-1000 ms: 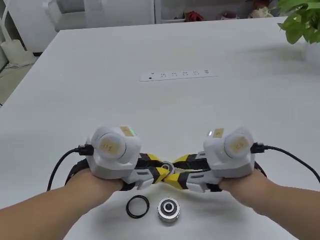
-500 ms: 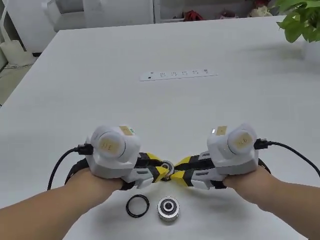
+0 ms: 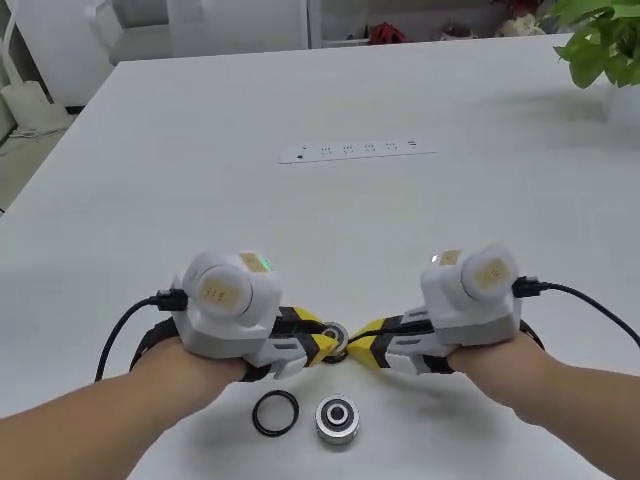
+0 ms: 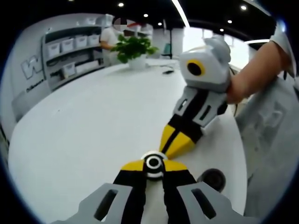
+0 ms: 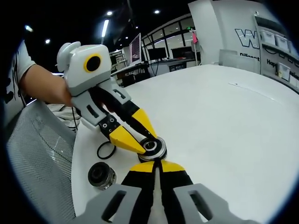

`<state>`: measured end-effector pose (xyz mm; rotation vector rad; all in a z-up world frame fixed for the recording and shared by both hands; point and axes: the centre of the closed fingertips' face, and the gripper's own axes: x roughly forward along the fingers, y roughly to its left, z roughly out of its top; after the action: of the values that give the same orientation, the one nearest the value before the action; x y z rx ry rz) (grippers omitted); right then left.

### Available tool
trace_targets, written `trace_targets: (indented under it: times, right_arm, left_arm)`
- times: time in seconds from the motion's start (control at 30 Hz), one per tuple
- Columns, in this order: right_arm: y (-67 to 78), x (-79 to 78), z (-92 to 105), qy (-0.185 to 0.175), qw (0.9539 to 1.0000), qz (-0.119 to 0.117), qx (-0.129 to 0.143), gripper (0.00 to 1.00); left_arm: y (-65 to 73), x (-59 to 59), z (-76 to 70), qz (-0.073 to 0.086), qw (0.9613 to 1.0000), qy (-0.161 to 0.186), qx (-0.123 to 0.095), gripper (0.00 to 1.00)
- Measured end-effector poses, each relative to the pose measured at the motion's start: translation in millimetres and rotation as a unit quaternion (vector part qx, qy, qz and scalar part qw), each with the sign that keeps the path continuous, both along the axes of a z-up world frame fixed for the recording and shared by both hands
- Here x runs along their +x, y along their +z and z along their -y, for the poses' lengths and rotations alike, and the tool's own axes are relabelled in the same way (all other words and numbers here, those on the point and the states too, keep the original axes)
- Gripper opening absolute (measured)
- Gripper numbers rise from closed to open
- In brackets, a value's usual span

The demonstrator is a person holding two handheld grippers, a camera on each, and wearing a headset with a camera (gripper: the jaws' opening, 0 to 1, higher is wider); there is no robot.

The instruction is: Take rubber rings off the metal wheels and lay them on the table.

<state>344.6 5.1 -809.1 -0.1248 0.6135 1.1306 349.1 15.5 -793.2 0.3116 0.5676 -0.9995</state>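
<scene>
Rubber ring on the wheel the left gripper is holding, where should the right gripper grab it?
Likely the rubber ring at its edge nearest the right gripper: the left gripper clamps the wheel from the opposite side, leaving that edge exposed to pinch and peel.

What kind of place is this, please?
Probably an open office or lab: a large white table with a socket strip, wall shelves of storage boxes, and monitors on desks behind.

lighting: bright, even, from overhead; ceiling spotlights [image 4: 121, 4] and strip light [image 4: 180, 11]. tabletop [image 3: 330, 220]: white, soft faint shadow beside loose metal wheel [image 3: 337, 418]. head view: sharp. gripper views: strong fisheye bending at edges, backgrounds soft.
</scene>
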Motion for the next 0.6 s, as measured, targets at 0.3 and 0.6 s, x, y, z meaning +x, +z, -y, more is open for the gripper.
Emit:
trace_targets:
  times: [0.3, 0.6]
  right_arm:
    - [1.5, 2.9, 1.7, -0.024, 0.9991, -0.029, 0.017, 0.00]
    - [1.7, 3.5, 3.0, -0.033, 0.9982, -0.045, 0.022, 0.00]
  left_arm:
    - [0.1, -0.1, -0.1, 0.003, 1.0000, -0.002, 0.004, 0.12]
    - [-0.1, 0.0, 0.0, 0.005, 1.0000, -0.003, 0.007, 0.12]
